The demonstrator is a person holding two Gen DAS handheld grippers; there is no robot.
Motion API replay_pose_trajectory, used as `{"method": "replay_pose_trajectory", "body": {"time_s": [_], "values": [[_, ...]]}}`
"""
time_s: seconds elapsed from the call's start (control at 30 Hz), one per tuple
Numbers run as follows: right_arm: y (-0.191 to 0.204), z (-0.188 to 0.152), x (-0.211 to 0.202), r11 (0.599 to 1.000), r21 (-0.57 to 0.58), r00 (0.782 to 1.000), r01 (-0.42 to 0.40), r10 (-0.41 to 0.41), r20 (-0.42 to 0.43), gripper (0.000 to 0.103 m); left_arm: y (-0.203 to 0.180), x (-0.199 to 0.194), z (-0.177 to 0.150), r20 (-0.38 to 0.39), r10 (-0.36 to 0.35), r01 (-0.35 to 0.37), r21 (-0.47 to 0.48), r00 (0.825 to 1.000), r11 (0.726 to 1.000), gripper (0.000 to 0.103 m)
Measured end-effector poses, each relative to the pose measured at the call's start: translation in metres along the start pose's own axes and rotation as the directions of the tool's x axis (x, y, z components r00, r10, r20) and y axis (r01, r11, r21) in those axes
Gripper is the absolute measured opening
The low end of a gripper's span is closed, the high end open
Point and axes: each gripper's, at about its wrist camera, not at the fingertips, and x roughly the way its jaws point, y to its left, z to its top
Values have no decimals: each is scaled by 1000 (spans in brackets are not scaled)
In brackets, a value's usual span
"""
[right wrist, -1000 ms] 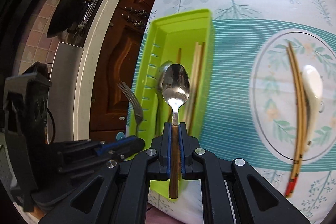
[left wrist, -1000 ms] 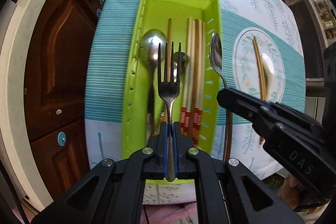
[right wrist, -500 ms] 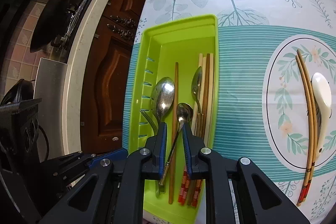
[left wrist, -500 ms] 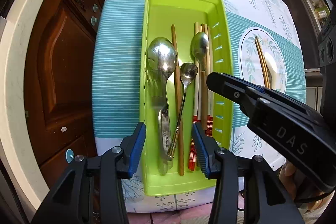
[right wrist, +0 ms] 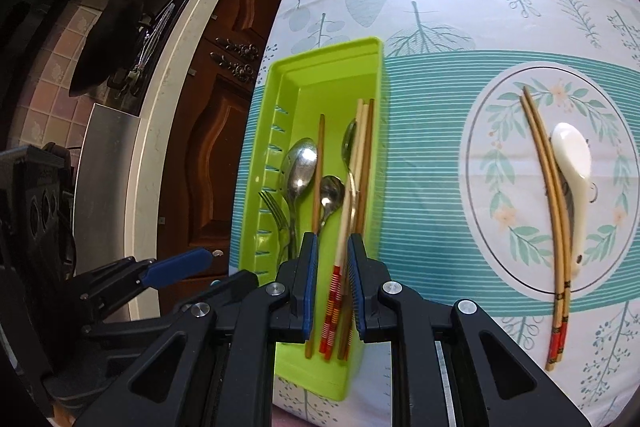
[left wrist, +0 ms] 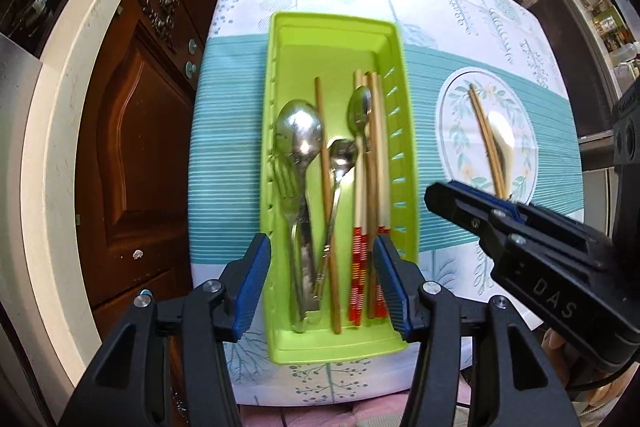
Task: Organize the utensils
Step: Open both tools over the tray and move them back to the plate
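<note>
Chopsticks [right wrist: 550,211] and white spoon [right wrist: 572,167] lie on the plate [right wrist: 500,131], right of the green tray [left wrist: 280,107]. Thin, stiff, slippery (spoon looks breakable); grip mid-shaft. Left tongs [left wrist: 320,287] just opened wide, empty; right tongs [right wrist: 332,287] narrow, empty.

Left wrist view looking straight down, close over the green tray [left wrist: 280,187], right wrist view angled steeply down beside it, both sharing tray [right wrist: 264,163], patterned tablecloth [left wrist: 228,147], plate [right wrist: 492,131]
</note>
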Motion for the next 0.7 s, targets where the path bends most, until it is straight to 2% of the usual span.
{"method": "replay_pose_trajectory", "body": {"time_s": [0.17,0.23,0.53,0.7], "values": [[-25,-6,-21,1000,12,1000,5,-5,9,16,-26,-9,-1,40,-10,10,15,999,1000,60],[-38,-9,-29,1000,19,1000,9,-9,14,19,-38,-10,-1,49,-15,14,27,999,1000,62],[-109,-12,-64,996,82,999,26,-30,42,27,-99,-4,-2,62,-65,62,53,996,997,62],[-151,-7,-73,995,88,997,43,-48,52,35,-130,7,-1,71,-73,69,55,995,996,62]]}}
